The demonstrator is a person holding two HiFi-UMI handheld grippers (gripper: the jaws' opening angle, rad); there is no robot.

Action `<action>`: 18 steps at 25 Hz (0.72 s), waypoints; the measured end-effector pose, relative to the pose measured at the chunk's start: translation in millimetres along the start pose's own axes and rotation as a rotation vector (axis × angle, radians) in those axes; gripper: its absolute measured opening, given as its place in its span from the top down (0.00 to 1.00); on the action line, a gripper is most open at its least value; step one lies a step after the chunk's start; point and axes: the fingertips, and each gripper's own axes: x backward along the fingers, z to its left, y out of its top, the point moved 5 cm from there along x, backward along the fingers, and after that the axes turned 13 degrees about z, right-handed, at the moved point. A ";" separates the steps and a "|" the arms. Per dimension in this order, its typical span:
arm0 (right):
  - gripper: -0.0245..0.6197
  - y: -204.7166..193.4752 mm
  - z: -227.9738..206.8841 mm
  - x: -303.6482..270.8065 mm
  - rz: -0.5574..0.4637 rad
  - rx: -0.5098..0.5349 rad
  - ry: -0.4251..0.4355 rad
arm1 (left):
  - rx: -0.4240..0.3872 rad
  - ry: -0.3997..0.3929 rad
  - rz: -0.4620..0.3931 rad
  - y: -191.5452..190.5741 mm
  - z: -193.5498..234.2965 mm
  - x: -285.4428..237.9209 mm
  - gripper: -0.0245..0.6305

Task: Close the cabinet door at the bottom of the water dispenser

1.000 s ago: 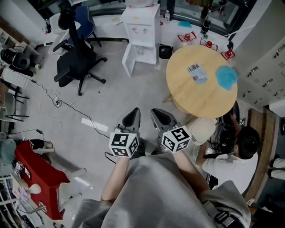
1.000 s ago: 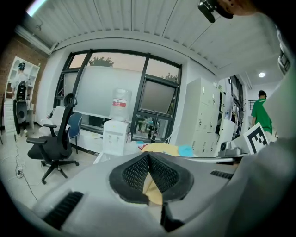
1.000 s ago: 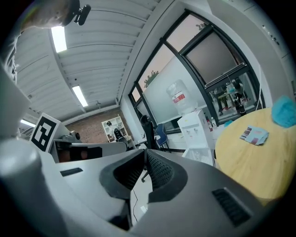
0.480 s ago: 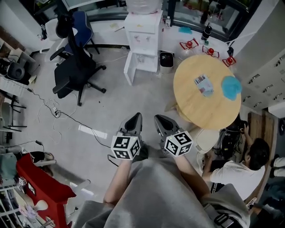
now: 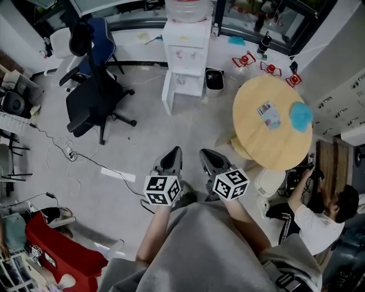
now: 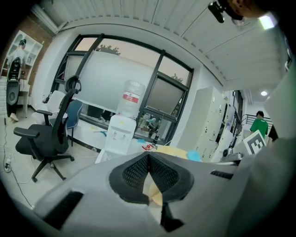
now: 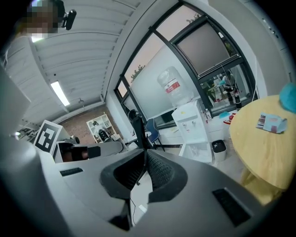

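Observation:
The white water dispenser (image 5: 187, 43) stands at the far wall with a clear bottle (image 5: 185, 8) on top. Its bottom cabinet door (image 5: 167, 96) hangs open, swung out to the left of the cabinet opening (image 5: 191, 85). My left gripper (image 5: 173, 151) and right gripper (image 5: 204, 154) are side by side close to my body, far short of the dispenser, both shut and holding nothing. The left gripper view shows the dispenser (image 6: 118, 135) beyond the shut left gripper (image 6: 148, 155). In the right gripper view the dispenser (image 7: 194, 127) stands right of the shut right gripper (image 7: 144, 152).
A black office chair (image 5: 91, 102) and a blue chair (image 5: 101, 33) stand left of the dispenser. A small black bin (image 5: 214, 80) sits at its right. A round wooden table (image 5: 272, 122) fills the right side, a seated person (image 5: 325, 219) beyond it. Cables (image 5: 68, 154) trail across the floor.
The head view has shifted, so the dispenser and table sit slightly lower and further right. Both grippers stay shut and together. The seated person has moved toward the right edge.

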 end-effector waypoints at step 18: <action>0.93 27.2 -8.3 -80.1 0.025 -0.037 -0.041 | 0.036 -0.031 0.034 25.3 76.9 -36.0 0.95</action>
